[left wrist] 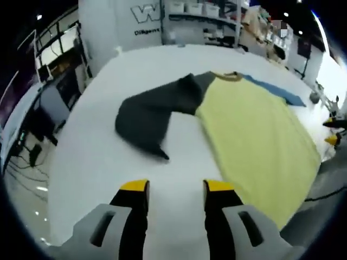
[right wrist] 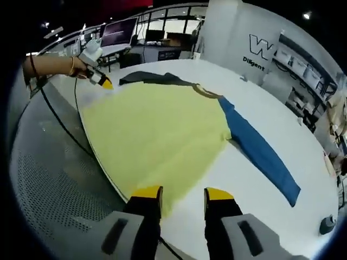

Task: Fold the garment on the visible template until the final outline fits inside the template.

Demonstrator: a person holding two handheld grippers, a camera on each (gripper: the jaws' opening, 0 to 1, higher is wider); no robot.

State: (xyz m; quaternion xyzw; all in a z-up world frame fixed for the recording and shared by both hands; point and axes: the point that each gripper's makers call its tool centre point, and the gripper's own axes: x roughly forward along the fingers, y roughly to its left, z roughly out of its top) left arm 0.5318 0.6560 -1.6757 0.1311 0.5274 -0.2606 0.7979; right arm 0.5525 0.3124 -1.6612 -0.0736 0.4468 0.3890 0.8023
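A garment with a pale yellow body (left wrist: 260, 135) (right wrist: 157, 130) lies flat on the white table (left wrist: 108, 157) (right wrist: 260, 189). Its dark grey sleeve (left wrist: 154, 111) (right wrist: 149, 77) is spread to one side and its blue sleeve (left wrist: 279, 91) (right wrist: 260, 151) to the other. The collar (left wrist: 227, 76) (right wrist: 203, 91) has a tan rim. My left gripper (left wrist: 176, 187) hovers open above bare table between the grey sleeve and the yellow hem, holding nothing. My right gripper (right wrist: 183, 193) hangs open over the hem corner near the table edge. In the right gripper view the left gripper (right wrist: 97, 76) shows at far left, held by a hand.
A perforated grey floor (right wrist: 49, 179) lies beyond the table edge, with a cable running across it. Desks with monitors (right wrist: 116, 32) and shelving with bins (left wrist: 195, 11) surround the table. A small dark object (right wrist: 326, 223) stands near the table's far edge.
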